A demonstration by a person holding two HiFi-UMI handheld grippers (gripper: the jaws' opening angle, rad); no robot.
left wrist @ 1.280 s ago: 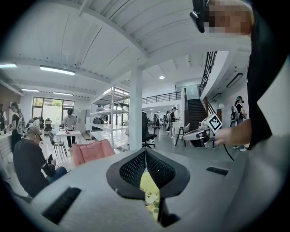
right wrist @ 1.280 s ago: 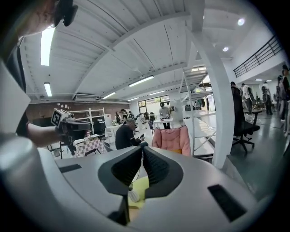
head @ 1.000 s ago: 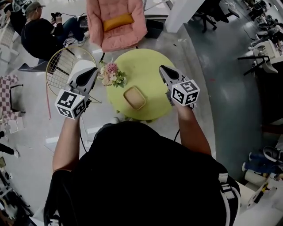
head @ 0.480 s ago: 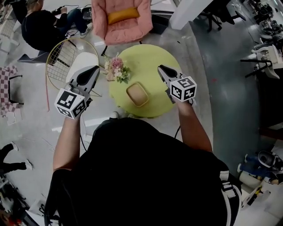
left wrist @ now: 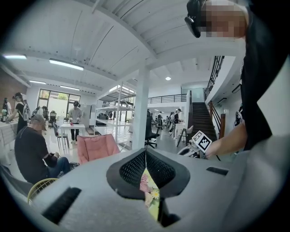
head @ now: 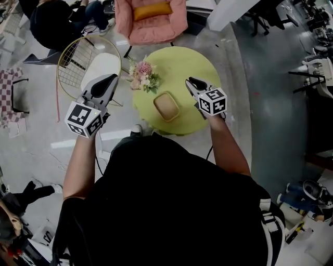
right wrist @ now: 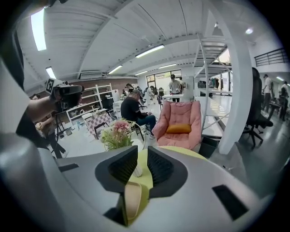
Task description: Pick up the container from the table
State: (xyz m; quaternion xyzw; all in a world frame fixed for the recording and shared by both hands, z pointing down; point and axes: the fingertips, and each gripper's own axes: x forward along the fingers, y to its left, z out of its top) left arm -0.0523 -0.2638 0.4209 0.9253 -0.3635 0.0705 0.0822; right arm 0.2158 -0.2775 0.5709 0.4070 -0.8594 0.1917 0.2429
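A pink flower bouquet [head: 143,75] stands at upper centre of the head view. A pink armchair [head: 156,27] carrying an orange cushion [head: 152,9] occupies the top edge. A gold wire chair [head: 99,66] with white seat stands left of the bouquet. A seated person [head: 49,23] occupies the upper left.

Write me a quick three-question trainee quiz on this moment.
1. True or false: the container lies on the round green table.
2. What stands beside the container on the table? A flowers, B mug, C book.
3. How do the right gripper's jaws stand?
Key: 1 true. 2 A. 3 Apart, having just been opening, with nothing between them.
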